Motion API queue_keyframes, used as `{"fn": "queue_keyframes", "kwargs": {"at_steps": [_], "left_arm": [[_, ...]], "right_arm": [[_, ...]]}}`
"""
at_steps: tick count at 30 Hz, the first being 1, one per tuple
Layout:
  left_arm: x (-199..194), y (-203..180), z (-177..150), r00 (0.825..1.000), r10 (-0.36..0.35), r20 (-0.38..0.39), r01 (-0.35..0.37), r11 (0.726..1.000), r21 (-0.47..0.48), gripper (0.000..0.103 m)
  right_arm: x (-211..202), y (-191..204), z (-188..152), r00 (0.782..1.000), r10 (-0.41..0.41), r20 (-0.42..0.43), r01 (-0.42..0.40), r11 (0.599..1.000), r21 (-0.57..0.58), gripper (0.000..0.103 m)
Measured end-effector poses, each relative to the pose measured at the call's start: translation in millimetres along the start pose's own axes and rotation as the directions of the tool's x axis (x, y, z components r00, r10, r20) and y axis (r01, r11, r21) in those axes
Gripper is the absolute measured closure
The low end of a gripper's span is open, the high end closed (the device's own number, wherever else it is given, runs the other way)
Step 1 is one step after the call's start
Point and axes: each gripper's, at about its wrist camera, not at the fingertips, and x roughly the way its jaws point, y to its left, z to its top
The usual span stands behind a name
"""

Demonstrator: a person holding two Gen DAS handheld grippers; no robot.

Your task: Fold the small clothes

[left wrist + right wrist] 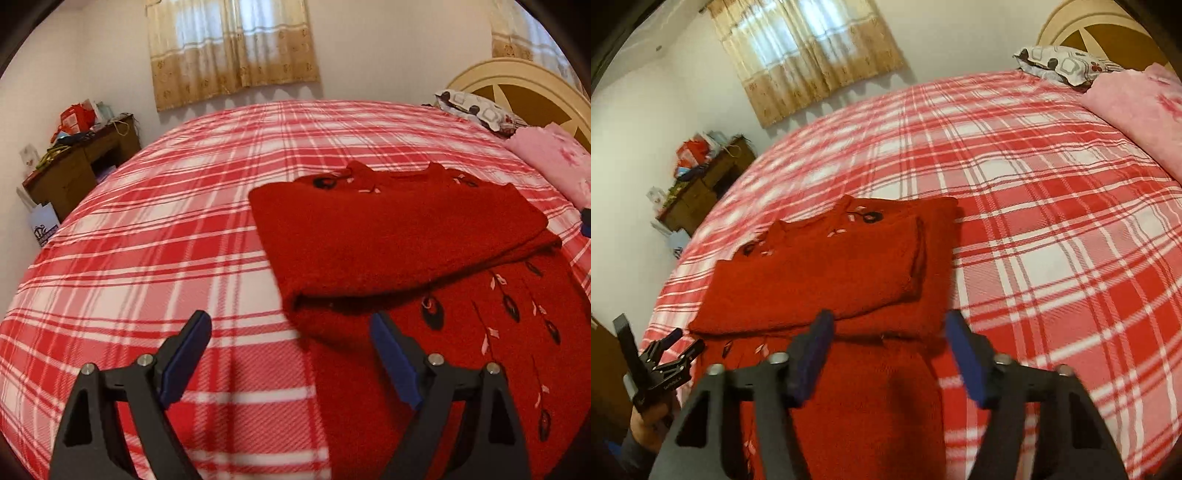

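The red sweater (399, 236) lies on the bed (166, 221) with sleeves folded in, and both the left claw (291, 354) and right claw (890, 354) hover spread and empty at its hem, likely to fold it up.

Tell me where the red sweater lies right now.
The red sweater lies partly folded on the plaid bedspread, right of centre in the left wrist view and left of centre in the right wrist view, short of the pink blanket.

Plaid-covered bed (147, 229) under red sweater (399, 236), pink blanket (554, 158), pillow (476, 107)
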Motion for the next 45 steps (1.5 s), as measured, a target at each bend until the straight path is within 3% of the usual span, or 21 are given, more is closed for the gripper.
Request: {"fn": "queue_keyframes", "kwargs": {"at_steps": [5,10,12,14,22,30,34,35,36,37,38,40,42,45], "left_arm": [[17.0,4.9,0.2,1.0,0.013,-0.009,-0.013,1.0,-0.01,0.011],[18.2,14.7,-10.1,1.0,-0.01,-0.012,0.009,0.998,-0.054,0.007],[18.0,17.1,-10.9,1.0,-0.007,-0.008,0.006,0.998,-0.07,0.003],[20.1,18.2,-10.7,1.0,-0.015,-0.011,0.014,0.997,-0.078,0.003],[21.5,26.3,-12.9,0.999,-0.046,-0.007,0.045,0.991,-0.123,0.002],[23.0,26.6,-13.5,0.998,-0.058,-0.016,0.056,0.99,-0.133,0.0],[15.6,24.9,-13.6,0.999,-0.032,0.012,0.033,0.991,-0.126,0.0],[10.3,25.0,-13.9,0.999,-0.034,0.028,0.037,0.992,-0.122,0.0],[5.2,26.0,-14.5,0.998,-0.035,0.043,0.04,0.991,-0.125,0.0],[-3.0,28.3,-15.8,0.997,-0.036,0.069,0.046,0.99,-0.137,0.0],[-10.5,31.1,-16.6,0.995,-0.038,0.095,0.051,0.988,-0.146,0.0],[-20.7,35.6,-14.2,0.991,-0.014,0.134,0.035,0.987,-0.156,0.0],[-17.5,37.8,-4.6,0.99,0.022,0.137,-0.001,0.988,-0.152,0.0],[10.2,36.9,8.7,0.994,0.096,0.054,-0.089,0.989,-0.121,0.0]], "right_arm": [[26.7,5.1,17.9,0.999,-0.046,-0.007,0.046,0.999,-0.006,0.045],[52.7,17.3,27.3,0.997,-0.058,-0.044,0.055,0.997,-0.056,0.057],[62.1,25.0,24.9,0.994,-0.084,-0.07,0.077,0.993,-0.095,0.065],[63.8,33.2,20.9,0.987,-0.149,-0.056,0.139,0.978,-0.155,0.094],[32.6,36.3,14.5,0.977,-0.208,0.04,0.212,0.955,-0.206,0.099],[28.5,0.7,7.9,0.969,-0.245,0.019,0.245,0.963,-0.111,0.1],[35.8,7.0,1.3,0.971,-0.241,-0.009,0.235,0.954,-0.184,0.097],[31.8,11.4,0.3,0.968,-0.25,0.012,0.247,0.948,-0.199,0.094],[27.8,15.2,1.0,0.968,-0.25,0.026,0.25,0.945,-0.211,0.081],[20.4,21.0,2.7,0.97,-0.236,0.049,0.241,0.945,-0.222,0.06],[15.8,25.2,4.0,0.972,-0.223,0.071,0.233,0.946,-0.225,0.051],[9.3,39.1,7.2,0.98,-0.171,0.098,0.19,0.952,-0.238,0.051],[16.9,53.1,7.9,0.991,-0.116,0.059,0.128,0.957,-0.26,0.051],[36.5,64.7,4.1,0.996,-0.088,0.008,0.087,0.957,-0.277,0.051]]}}
